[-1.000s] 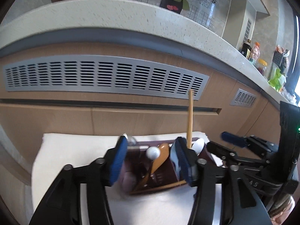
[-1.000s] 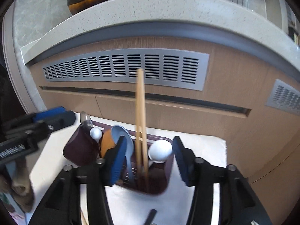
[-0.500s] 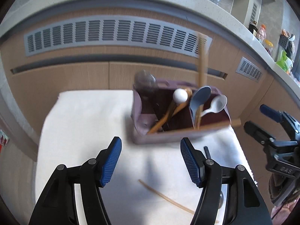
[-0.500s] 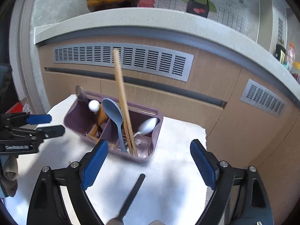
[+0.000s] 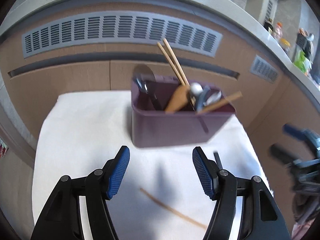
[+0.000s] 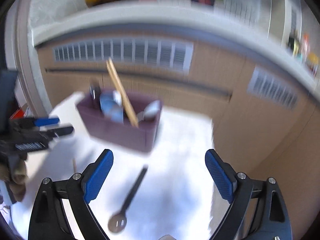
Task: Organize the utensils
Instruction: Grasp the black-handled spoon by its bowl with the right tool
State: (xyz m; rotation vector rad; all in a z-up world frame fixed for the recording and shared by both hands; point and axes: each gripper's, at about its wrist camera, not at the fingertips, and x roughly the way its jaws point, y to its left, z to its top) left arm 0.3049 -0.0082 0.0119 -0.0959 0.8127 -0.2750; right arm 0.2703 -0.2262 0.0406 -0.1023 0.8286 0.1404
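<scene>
A purple utensil caddy point(image 5: 176, 128) stands on a white cloth point(image 5: 84, 132) and holds wooden chopsticks point(image 5: 174, 64), a wooden spoon point(image 5: 178, 99), a blue spoon and metal spoons. It also shows in the right wrist view point(image 6: 120, 132), blurred. My left gripper point(image 5: 160, 170) is open and empty, in front of the caddy. My right gripper point(image 6: 159, 172) is open and empty, above a dark-handled spoon point(image 6: 130, 194) lying on the cloth. A single loose chopstick point(image 5: 172, 209) lies on the cloth between the left gripper's fingers.
A wooden cabinet front with grey vent grilles point(image 5: 120, 32) stands behind the cloth, under a pale counter edge point(image 6: 140, 20). Bottles point(image 5: 280, 32) stand on the counter at far right. The left gripper shows at the left of the right wrist view point(image 6: 46, 128).
Both grippers have pulled back from the caddy, which looks smaller and farther away. The right gripper has opened wide. The loose chopstick and dark-handled spoon on the cloth have come into view.
</scene>
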